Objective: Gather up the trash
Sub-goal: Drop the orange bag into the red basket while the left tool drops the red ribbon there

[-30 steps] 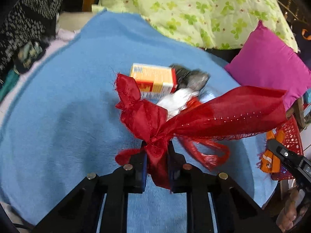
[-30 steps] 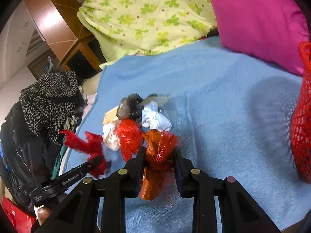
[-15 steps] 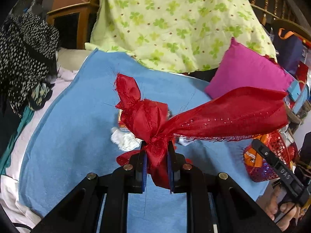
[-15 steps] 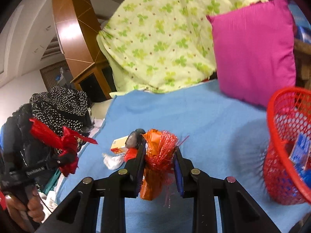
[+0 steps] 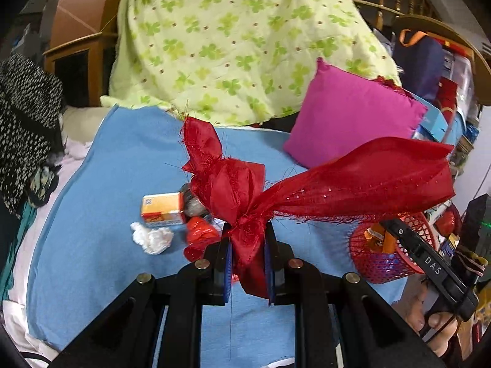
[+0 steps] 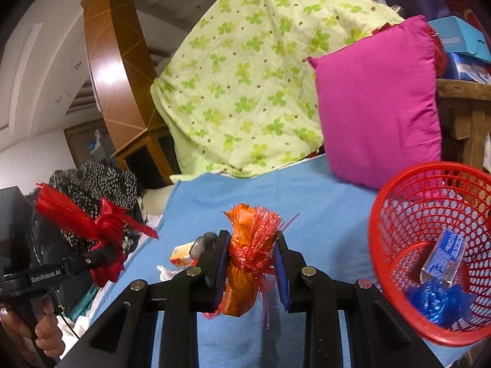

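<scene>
Blue blanket covers the bed, pink pillow at its far edge. Red basket sits at the right side, already holding scraps. Left gripper is clamped tight on a red ribbon, held above the blanket. Right gripper pinches an orange wrapper beside the basket. Small box, white tissue lie on the blanket.

Left hand-held gripper clamped shut, right hand-held gripper likewise, both raised

Dim indoor light, glare on wooden panel, fisheye-bent dark corners, mostly sharp
</scene>
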Tool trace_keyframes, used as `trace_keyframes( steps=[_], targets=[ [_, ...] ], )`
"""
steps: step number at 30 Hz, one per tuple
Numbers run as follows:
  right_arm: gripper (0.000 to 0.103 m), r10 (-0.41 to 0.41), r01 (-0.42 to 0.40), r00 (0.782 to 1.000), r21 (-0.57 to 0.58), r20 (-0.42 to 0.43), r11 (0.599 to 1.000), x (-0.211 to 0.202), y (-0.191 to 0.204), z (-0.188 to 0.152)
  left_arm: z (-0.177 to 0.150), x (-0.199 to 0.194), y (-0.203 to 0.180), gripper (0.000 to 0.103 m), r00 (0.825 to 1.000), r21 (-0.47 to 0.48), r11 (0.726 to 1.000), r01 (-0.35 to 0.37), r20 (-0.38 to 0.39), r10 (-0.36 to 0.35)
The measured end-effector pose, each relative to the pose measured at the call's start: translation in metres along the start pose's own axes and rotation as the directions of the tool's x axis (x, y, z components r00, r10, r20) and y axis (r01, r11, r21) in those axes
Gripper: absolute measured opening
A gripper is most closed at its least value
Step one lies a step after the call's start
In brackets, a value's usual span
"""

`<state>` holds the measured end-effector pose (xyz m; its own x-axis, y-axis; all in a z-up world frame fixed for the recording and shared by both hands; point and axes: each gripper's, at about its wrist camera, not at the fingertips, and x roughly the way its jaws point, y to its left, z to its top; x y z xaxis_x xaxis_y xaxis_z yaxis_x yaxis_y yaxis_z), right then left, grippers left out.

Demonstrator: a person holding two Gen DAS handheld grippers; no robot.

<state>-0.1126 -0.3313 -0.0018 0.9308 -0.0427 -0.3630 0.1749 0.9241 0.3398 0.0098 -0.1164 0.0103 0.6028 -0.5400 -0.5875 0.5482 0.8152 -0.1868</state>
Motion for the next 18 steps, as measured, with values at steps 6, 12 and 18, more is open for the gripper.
trace_keyframes(
  steps=[6,12,18],
  targets=[
    [0.029,-0.014,0.012,0.999,0.029,0.046,1.000,-0.020,-0.017,0.006,0.004,-0.003,-0.028,0.019,1.000,0.041,0.999,0.027,0.005,-0.027],
    [0.029,-0.040,0.036,0.996,0.060,0.083,0.998,-0.037,-0.036,0.010,0.006,-0.002,-0.059,0.019,0.998,0.094,0.993,0.069,0.002,-0.070],
    [0.029,-0.064,0.053,0.991,0.093,0.117,0.994,-0.052,-0.053,0.014,0.006,0.001,-0.089,0.019,0.993,0.140,0.983,0.121,-0.012,-0.121]
  ],
)
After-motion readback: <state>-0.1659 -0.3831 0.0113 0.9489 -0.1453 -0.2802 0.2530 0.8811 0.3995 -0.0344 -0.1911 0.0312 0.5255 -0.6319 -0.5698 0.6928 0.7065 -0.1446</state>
